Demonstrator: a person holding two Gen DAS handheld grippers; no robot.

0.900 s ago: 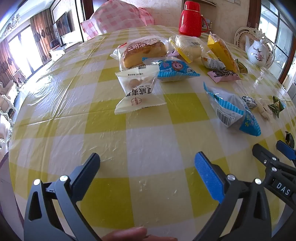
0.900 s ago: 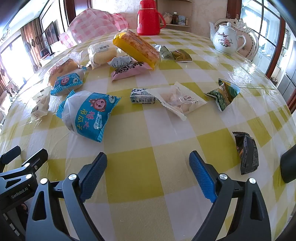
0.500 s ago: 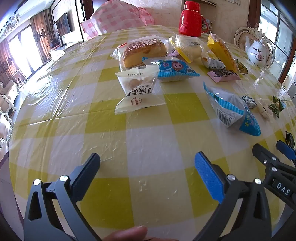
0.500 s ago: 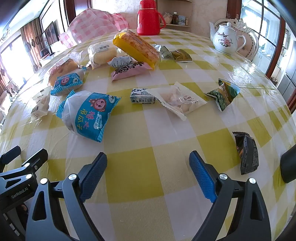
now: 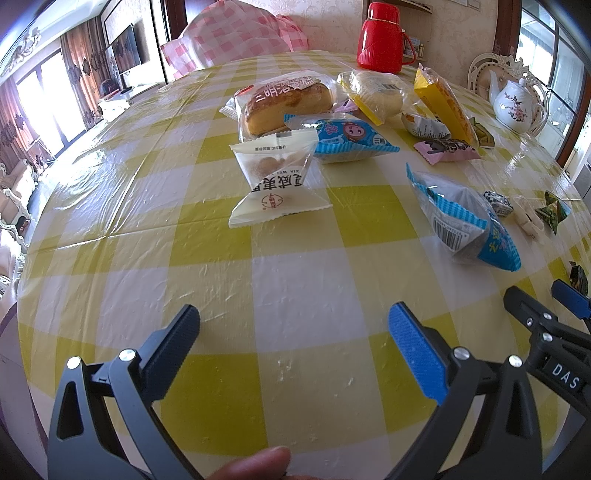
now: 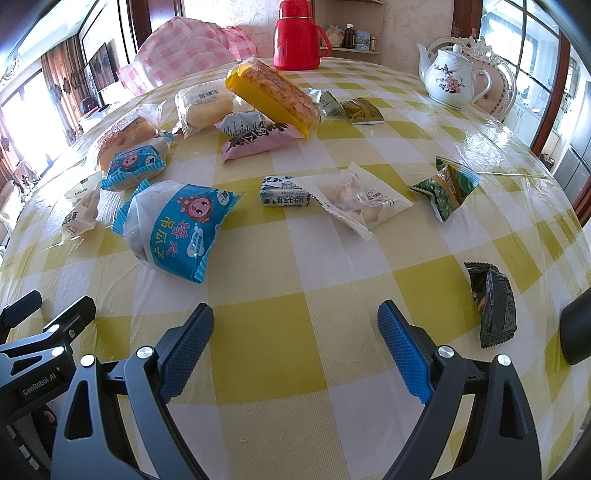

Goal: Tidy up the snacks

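Both grippers, left (image 5: 293, 336) and right (image 6: 295, 338), hang with jaws wide apart, empty, over a yellow-checked tablecloth (image 6: 273, 347); wrapped snacks (image 6: 177, 229) lie scattered beyond, red thermos (image 6: 297, 35) and teapot (image 6: 452, 79) at the far edge.

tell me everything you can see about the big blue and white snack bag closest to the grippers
The big blue and white snack bag is a puffy, glossy plastic pillow pack with a clear-whitish body, a blue printed band with a pink cartoon face and yellow characters, and crimped blue ends. A barcode shows on its other side. It looks sealed and lies tilted on the yellow checked tablecloth, apart from the other snacks. Neither gripper touches it.
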